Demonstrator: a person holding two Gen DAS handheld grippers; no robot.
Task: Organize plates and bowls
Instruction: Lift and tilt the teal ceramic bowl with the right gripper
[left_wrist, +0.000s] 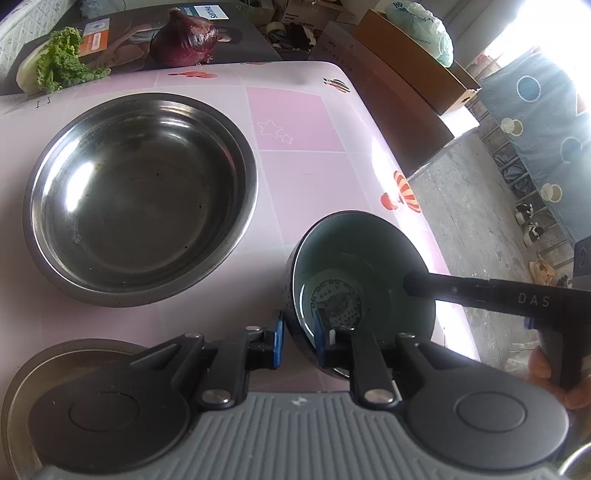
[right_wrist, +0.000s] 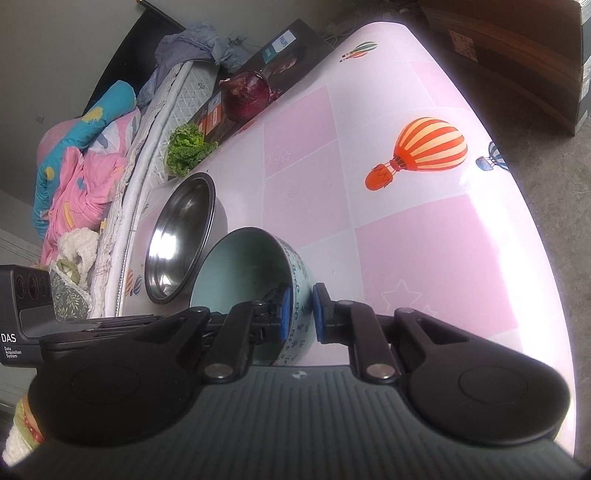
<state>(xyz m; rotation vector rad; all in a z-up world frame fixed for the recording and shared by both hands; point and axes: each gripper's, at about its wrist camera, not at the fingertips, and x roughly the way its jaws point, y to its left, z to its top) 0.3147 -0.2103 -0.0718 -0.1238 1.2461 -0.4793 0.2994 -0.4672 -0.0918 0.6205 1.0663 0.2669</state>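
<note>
You've got a pink checkered table (left_wrist: 295, 122) with balloon prints. Big steel bowl (left_wrist: 140, 199) sits at 10 o'clock, ceramic bowl (left_wrist: 354, 273) at 4, steel plate (left_wrist: 48, 365) down at 7.

The large bowl (left_wrist: 140, 199) is polished metal, mirror-bright inside. The small bowl (left_wrist: 354, 280) is glazed ceramic, glossy teal within. The bench (right_wrist: 406, 229) wears a smooth, shiny pink plastic cover
</note>
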